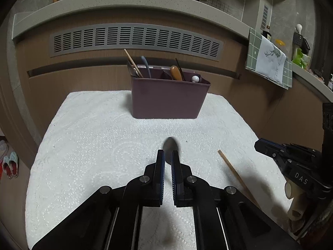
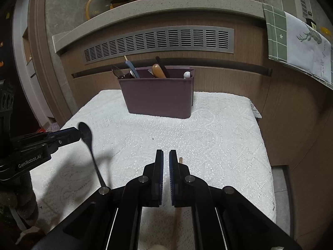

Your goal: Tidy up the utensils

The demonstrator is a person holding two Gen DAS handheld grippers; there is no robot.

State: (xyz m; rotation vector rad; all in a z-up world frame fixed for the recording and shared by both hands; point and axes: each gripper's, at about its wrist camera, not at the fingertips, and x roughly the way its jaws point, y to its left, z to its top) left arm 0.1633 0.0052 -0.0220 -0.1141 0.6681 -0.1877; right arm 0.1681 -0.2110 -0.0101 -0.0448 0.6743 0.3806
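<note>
A maroon utensil holder (image 1: 168, 99) (image 2: 159, 95) stands at the back of a white cloth and holds several utensils. My left gripper (image 1: 168, 156) (image 2: 71, 134) is shut on a dark metal spoon (image 1: 171, 145) (image 2: 87, 137), gripped near its bowl and held above the cloth. A wooden chopstick (image 1: 235, 173) (image 2: 180, 160) lies on the cloth to the right. My right gripper (image 2: 166, 156) (image 1: 260, 144) hovers over the chopstick with its jaws nearly closed and nothing between them.
The white textured cloth (image 1: 93, 145) (image 2: 218, 145) covers a small table in front of a wooden cabinet with a vent grille (image 1: 135, 39). A green checked towel (image 1: 268, 62) hangs at the right. A counter edge (image 2: 145, 6) runs above.
</note>
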